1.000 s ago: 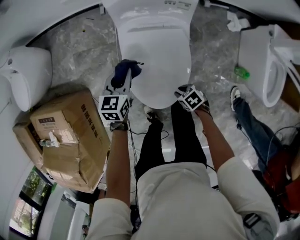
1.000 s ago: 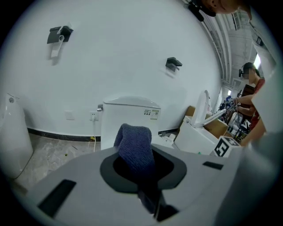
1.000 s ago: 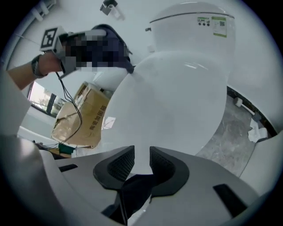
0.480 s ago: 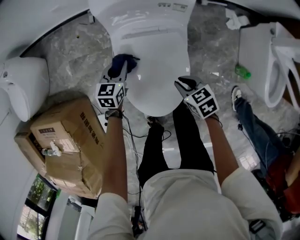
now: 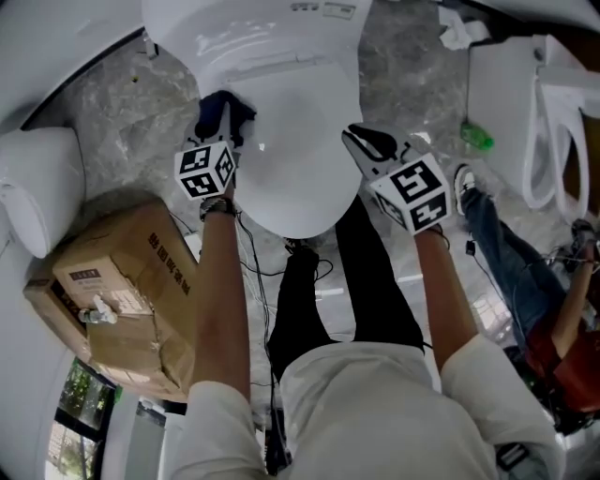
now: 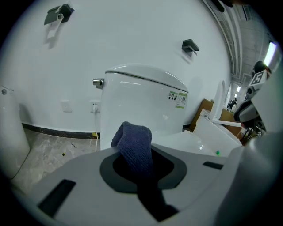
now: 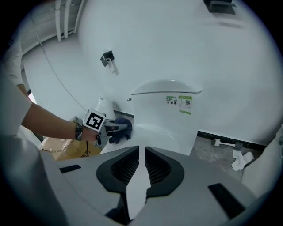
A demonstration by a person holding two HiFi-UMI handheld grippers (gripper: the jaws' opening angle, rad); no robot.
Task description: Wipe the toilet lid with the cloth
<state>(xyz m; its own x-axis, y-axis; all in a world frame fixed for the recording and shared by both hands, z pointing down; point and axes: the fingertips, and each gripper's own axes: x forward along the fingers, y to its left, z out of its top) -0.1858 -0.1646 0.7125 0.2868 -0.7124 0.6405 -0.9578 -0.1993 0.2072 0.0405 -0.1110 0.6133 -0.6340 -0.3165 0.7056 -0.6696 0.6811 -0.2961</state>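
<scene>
Two grippers have both shifted since a second ago. The left gripper (image 5: 223, 120), then beside the middle of the toilet lid's (image 5: 300, 159) left edge, now sits a little farther back along that edge, nearer the tank (image 5: 267, 28). The right gripper (image 5: 361, 142) has left the lid's front rim and now hangs by its right edge, farther back. The right gripper's jaws have just been closing; they stand a narrow slit apart, with nothing between them. The left gripper's jaws are clamped on the cloth (image 5: 234, 105), a dark blue, soft, knitted-looking piece. In the left gripper view the cloth (image 6: 135, 145) bulges up as a rounded fold between the jaws. From the right gripper view it (image 7: 120, 129) lies against the lid's left edge, though whether it presses on the surface is unclear. The lid is glossy white, smooth and oval, with small highlights on it. The tank behind is the same shiny white, boxy with a curved top, a chrome button on its side and a small green label. Grey veined stone floor (image 5: 122, 103) surrounds the toilet. A crumpled brown cardboard box (image 5: 122, 291) stands to the left, and each gripper carries a cube with black and white square markers.
</scene>
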